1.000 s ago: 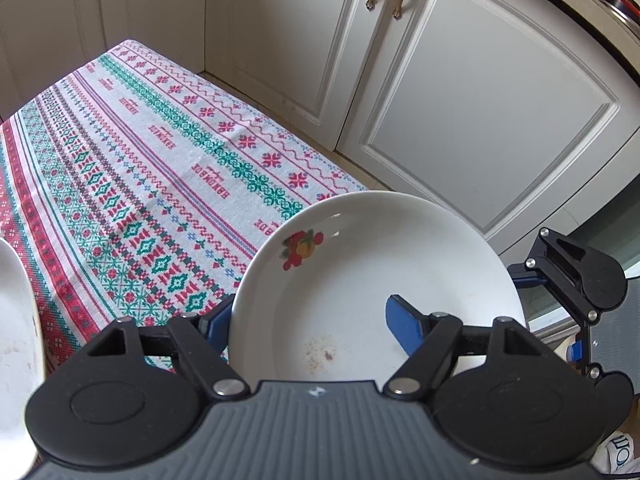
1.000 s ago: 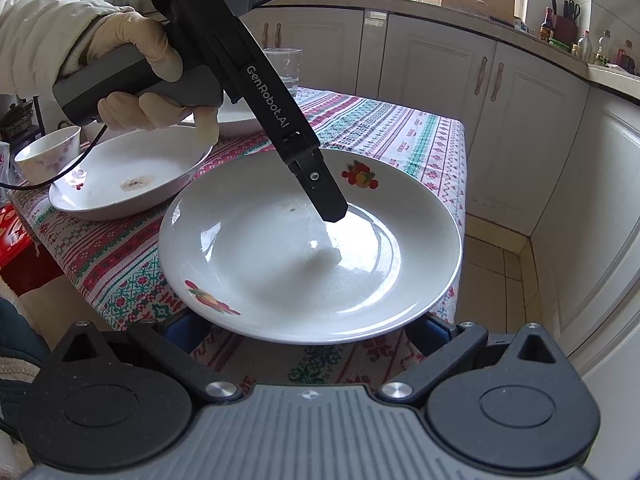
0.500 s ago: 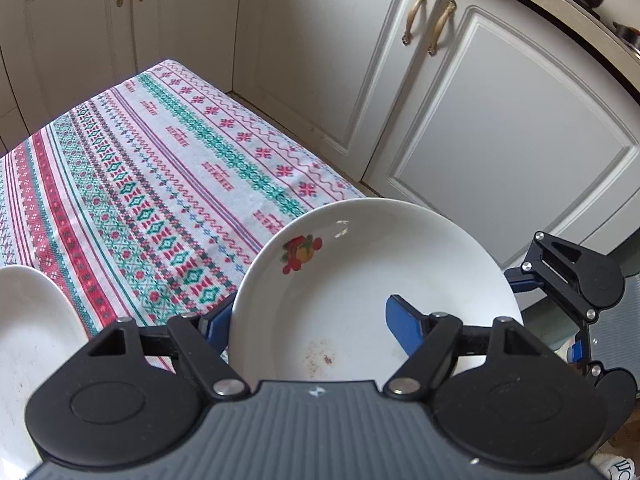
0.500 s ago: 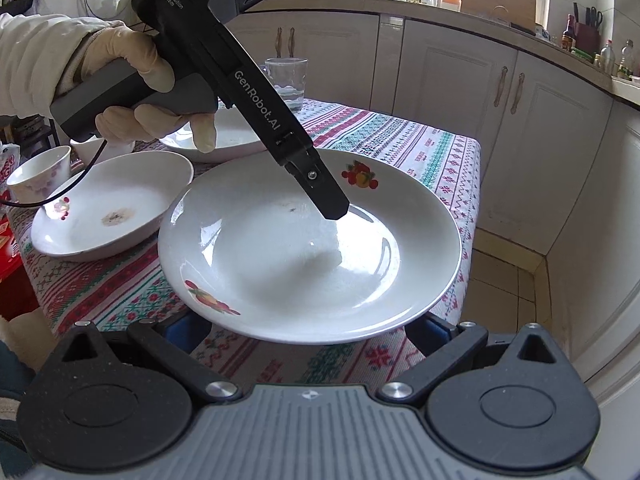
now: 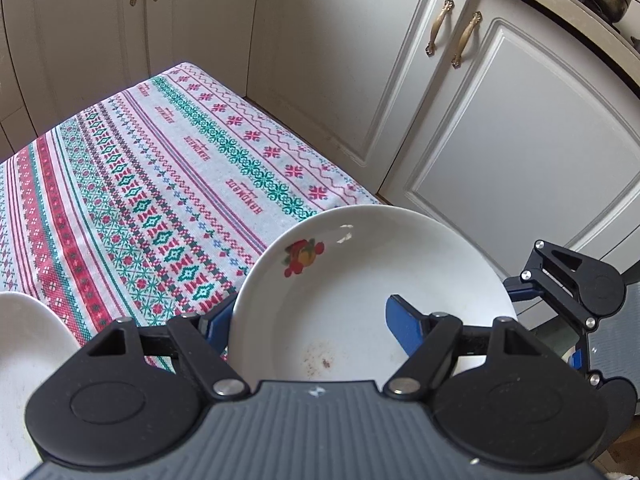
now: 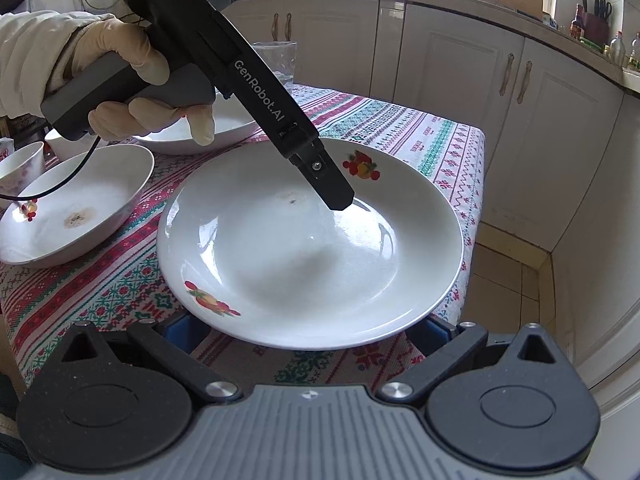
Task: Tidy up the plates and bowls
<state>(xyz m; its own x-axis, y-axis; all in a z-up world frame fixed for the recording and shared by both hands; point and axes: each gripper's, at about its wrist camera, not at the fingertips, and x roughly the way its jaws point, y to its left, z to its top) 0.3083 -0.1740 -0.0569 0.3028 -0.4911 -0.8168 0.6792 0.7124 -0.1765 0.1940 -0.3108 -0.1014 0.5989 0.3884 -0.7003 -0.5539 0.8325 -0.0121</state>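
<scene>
Plate (image 6: 308,248): white, fruit motifs, held above the worktop's (image 5: 132,200) near right corner. Left gripper (image 5: 308,320): fingers clamped over its rim, one blue pad inside. Right gripper (image 6: 308,328): fingers under the near rim; grip cannot be told. Bowl (image 6: 68,208): left, stained, on the worktop.

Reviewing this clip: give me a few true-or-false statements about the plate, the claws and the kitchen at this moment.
1. The left claw is shut on the rim of the round white ceramic plate with fruit prints. True.
2. That plate is spotless. False: brown food specks sit in its well.
3. A clear drinking glass stands on the patterned tablecloth. True.
4. The cream cabinet doors hang open. False: they are closed.
</scene>
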